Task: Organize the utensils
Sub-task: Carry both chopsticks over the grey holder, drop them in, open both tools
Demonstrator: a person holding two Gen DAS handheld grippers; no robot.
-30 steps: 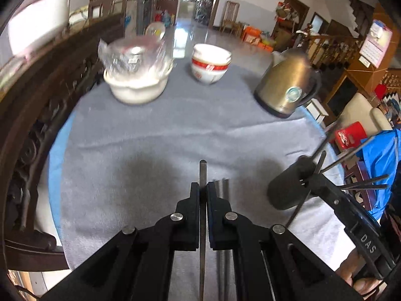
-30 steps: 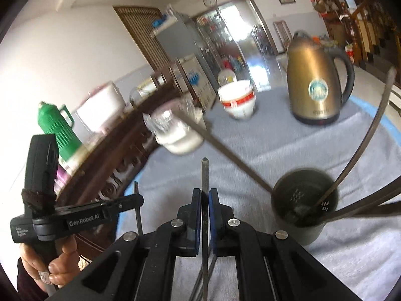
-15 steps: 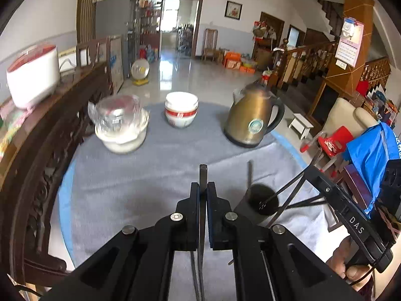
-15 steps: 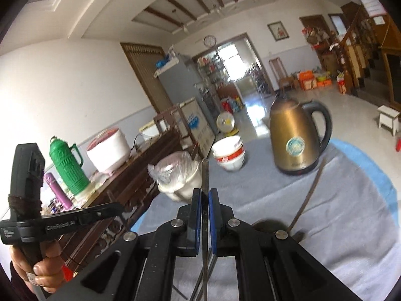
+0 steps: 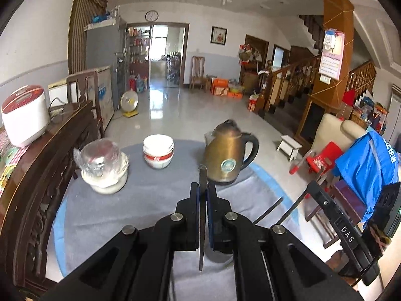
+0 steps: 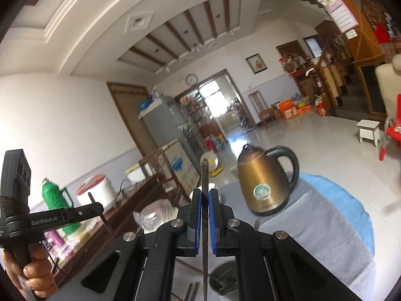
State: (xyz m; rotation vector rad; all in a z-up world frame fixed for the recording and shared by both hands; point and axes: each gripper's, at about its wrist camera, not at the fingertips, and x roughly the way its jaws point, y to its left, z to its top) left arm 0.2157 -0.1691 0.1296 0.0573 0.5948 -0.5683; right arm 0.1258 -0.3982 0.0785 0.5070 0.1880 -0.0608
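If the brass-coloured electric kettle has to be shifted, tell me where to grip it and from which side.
Grip the brass-coloured electric kettle by its black loop handle, coming from the right in the left wrist view. It stands upright on the grey cloth; the body looks too wide and smooth for a gripper, while the handle bar is narrow and stands clear of it.

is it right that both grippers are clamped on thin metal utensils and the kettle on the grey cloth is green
Not quite: the kettle is bronze-gold with a black handle, as the left wrist view shows. The green thing is a thermos on the sideboard. The rest holds: the left gripper and right gripper each clamp a thin metal utensil.
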